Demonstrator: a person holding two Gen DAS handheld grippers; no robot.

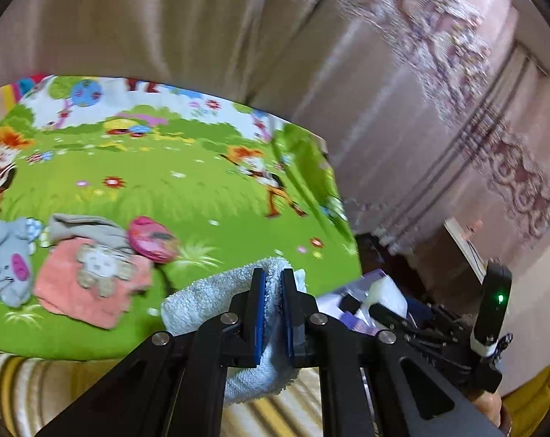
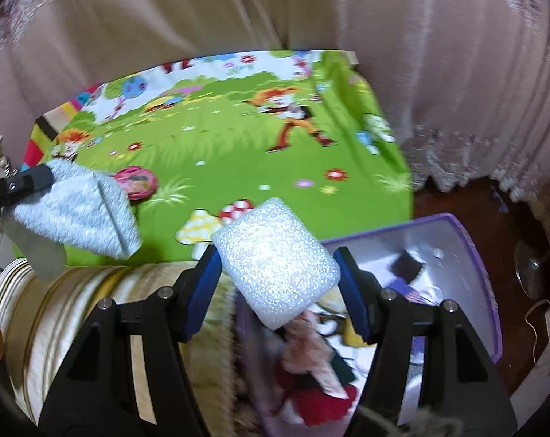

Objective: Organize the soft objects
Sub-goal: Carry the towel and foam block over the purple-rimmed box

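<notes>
The left gripper (image 1: pixel 273 300) has its fingers closed tight on a folded light blue towel (image 1: pixel 216 295), which hangs clear above the near edge of the green cartoon mat (image 1: pixel 187 189). The right gripper (image 2: pixel 276 273) holds a white foam block (image 2: pixel 275 255) between its fingers, which stand fairly wide because the block is bulky; it hovers over the near corner of a purple bin (image 2: pixel 471 240) that sits just beside the mat.

The bin already holds a jumble of soft things, among them something red and fluffy (image 2: pixel 322 404) and something pale pink (image 2: pixel 307 342), so part of the sorting looks done. Both carried pieces seem bound for the bin, the foam block being nearest to it.

Still lying on the mat, grouped near its left side in the left wrist view, are a grey plush toy (image 1: pixel 10 266), a pink cloth (image 1: pixel 89 291) with a small pale cat figure on it, a grey cloth (image 1: pixel 89 231) behind that, and a round pink pouch (image 1: pixel 151 238). By my reckoning the job is around halfway, with at least four items left to collect.
</notes>
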